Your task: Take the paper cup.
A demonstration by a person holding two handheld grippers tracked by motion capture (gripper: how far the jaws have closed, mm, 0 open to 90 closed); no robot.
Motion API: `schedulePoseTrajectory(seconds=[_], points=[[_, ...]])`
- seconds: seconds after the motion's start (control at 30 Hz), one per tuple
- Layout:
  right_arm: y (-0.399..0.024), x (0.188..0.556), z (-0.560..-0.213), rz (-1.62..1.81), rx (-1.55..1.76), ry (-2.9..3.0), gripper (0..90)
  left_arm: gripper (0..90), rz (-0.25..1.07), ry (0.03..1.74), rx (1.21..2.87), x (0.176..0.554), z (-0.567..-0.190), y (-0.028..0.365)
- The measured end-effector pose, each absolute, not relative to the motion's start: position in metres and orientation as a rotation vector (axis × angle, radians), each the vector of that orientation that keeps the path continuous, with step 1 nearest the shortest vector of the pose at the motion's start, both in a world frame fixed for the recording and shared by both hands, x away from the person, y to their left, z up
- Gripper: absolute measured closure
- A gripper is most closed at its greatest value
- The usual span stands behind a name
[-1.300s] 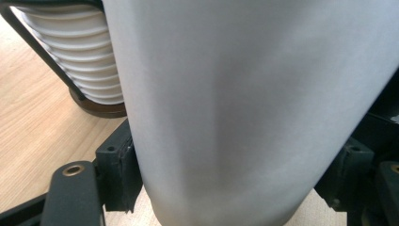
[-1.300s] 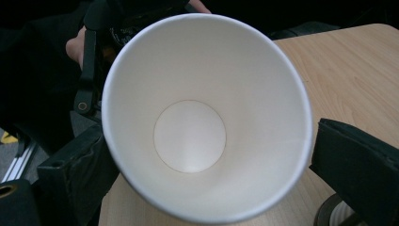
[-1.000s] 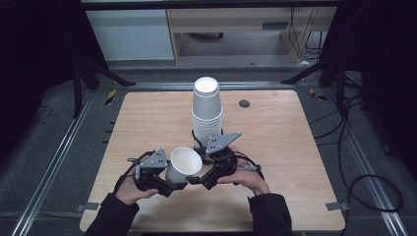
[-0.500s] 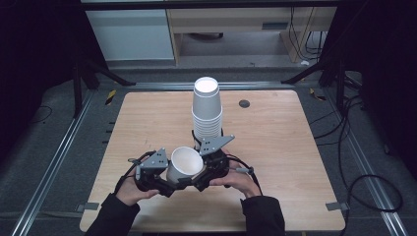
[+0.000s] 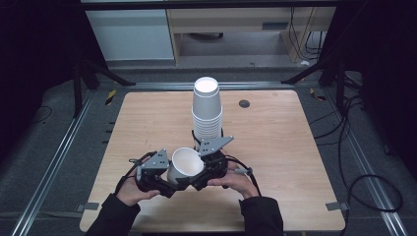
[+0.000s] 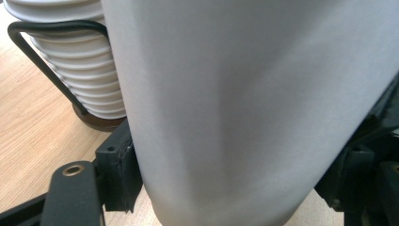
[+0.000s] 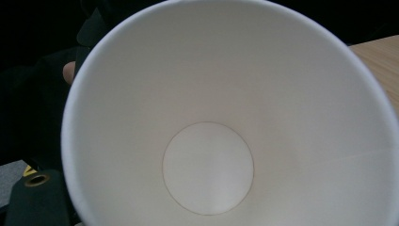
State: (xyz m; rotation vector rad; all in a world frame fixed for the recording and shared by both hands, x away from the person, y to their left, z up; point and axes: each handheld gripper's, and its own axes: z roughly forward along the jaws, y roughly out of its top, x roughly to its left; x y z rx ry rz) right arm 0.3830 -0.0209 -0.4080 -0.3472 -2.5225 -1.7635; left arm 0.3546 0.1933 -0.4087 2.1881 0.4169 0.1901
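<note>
A single white paper cup [image 5: 185,164] is held low over the table's near side, mouth tilted up. My left gripper [image 5: 172,183] is shut on its wall; in the left gripper view the cup wall [image 6: 244,108] sits between both black jaws. My right gripper [image 5: 206,169] is close against the cup's right side. Its view looks straight into the cup's mouth [image 7: 207,167], and the cup hides its jaws. Just behind stands an upside-down stack of white cups [image 5: 206,108], also seen as ribbed rims [image 6: 70,61].
The wooden table [image 5: 275,142] has a small dark round hole [image 5: 244,103] at the back right. A black wire loop [image 6: 28,52] wraps around the stack's lower rims. Metal rails and loose cables run along the floor on both sides.
My right hand and gripper have shifted slightly left, closer against the cup. The left gripper and the cup have barely moved.
</note>
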Motion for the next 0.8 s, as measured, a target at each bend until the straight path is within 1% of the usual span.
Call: schedulePoseTrajectory(seconds=[0.5, 0.8], points=[[-0.023, 0.382, -0.407, -1.754, -0.337, -2.531, 15.0, 21.3, 0.188, 0.415, 2.185, 0.355, -0.409, 0.193], [-0.036, 0.384, -0.394, -1.796, -0.364, -2.557, 15.1, 17.0, 0.197, 0.437, 2.213, 0.358, -0.414, 0.195]])
